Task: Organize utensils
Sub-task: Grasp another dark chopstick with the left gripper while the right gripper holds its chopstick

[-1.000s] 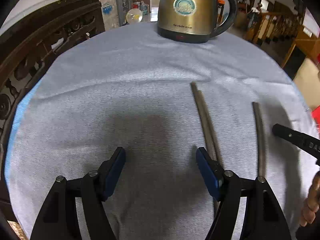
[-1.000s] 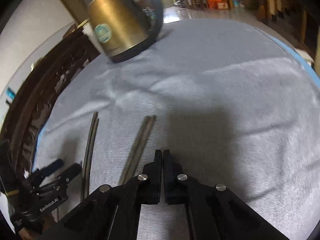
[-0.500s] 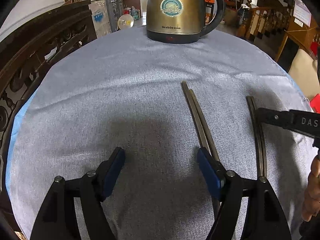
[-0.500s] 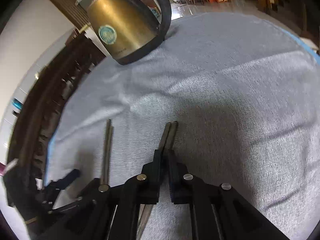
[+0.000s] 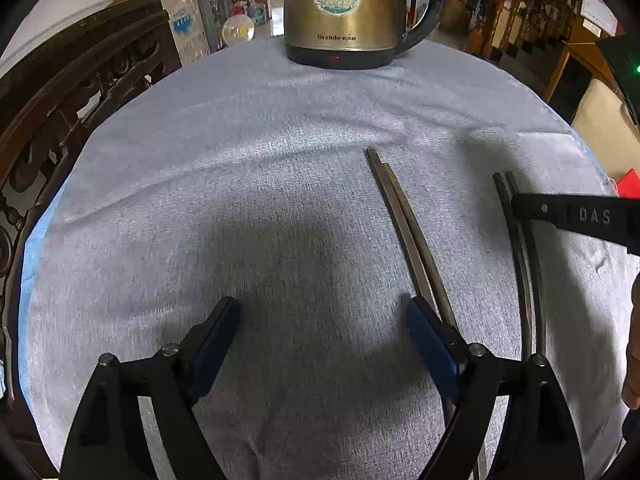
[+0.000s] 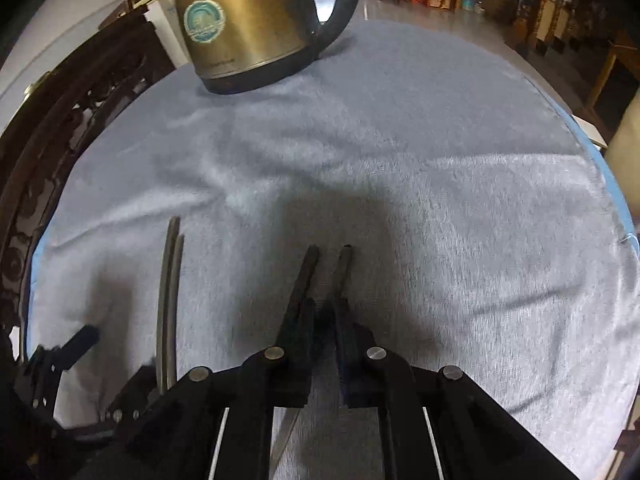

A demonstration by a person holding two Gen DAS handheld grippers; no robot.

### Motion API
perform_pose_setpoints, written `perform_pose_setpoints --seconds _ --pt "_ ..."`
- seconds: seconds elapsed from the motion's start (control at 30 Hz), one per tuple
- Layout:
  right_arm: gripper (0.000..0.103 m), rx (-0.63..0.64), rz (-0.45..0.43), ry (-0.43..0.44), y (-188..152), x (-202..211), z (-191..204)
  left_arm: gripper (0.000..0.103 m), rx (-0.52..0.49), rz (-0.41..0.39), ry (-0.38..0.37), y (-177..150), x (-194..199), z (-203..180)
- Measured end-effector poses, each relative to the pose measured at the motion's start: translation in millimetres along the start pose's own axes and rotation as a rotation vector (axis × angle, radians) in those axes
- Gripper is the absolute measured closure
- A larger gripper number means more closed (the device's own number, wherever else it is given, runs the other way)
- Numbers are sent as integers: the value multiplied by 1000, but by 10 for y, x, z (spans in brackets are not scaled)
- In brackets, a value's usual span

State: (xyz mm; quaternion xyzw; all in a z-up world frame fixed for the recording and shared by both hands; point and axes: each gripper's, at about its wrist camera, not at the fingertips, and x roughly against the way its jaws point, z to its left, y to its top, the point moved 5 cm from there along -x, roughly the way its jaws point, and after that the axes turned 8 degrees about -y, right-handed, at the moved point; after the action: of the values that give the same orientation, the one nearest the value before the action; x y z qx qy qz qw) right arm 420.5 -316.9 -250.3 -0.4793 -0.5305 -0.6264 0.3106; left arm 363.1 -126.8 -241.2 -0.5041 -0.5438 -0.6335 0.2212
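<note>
Two pairs of dark chopsticks lie on the grey-blue cloth (image 5: 200, 200). One pair (image 5: 404, 232) runs past the outer side of my left gripper's right finger. My left gripper (image 5: 320, 308) hovers over bare cloth, its jaws wide and opening, with nothing between them. The other pair (image 5: 520, 264) lies further right, crossed by a finger (image 5: 576, 216) of my right gripper. In the right wrist view my right gripper (image 6: 325, 312) is shut, tips down over this pair (image 6: 306, 276), whose two sticks lie slightly apart. Whether a stick is pinched is hidden. The first pair (image 6: 170, 292) lies to its left.
A brass-coloured electric kettle (image 5: 344, 12) stands at the far edge of the round table. Dark carved wooden furniture (image 5: 80, 80) borders the left side. A person's hand (image 5: 634, 360) shows at the right edge. One left-gripper finger (image 6: 82, 340) appears low left in the right wrist view.
My right gripper has slid across the cloth onto the right-hand pair, and its sticks have parted a little. My left gripper's jaws have widened while it rolled slightly in place.
</note>
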Motion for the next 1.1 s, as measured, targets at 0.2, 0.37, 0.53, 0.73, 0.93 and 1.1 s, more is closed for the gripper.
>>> perform_pose_setpoints --seconds 0.2,0.37,0.53,0.73,0.93,1.1 --pt "92 5 5 18 59 -56 -28 14 29 31 5 214 -124 30" --pt "92 31 7 22 -83 14 -83 16 44 35 -35 123 -54 28" --pt "92 30 -8 53 -283 110 -178 16 -25 -4 -89 -71 140 -76" --pt "92 18 -16 105 -413 163 -266 16 -91 11 -108 -180 185 -199" --pt "92 23 -39 123 -464 185 -293 16 -43 37 -111 -143 62 -91" --pt "92 -17 -69 187 -546 228 -405 15 -34 53 -98 -121 56 -69"
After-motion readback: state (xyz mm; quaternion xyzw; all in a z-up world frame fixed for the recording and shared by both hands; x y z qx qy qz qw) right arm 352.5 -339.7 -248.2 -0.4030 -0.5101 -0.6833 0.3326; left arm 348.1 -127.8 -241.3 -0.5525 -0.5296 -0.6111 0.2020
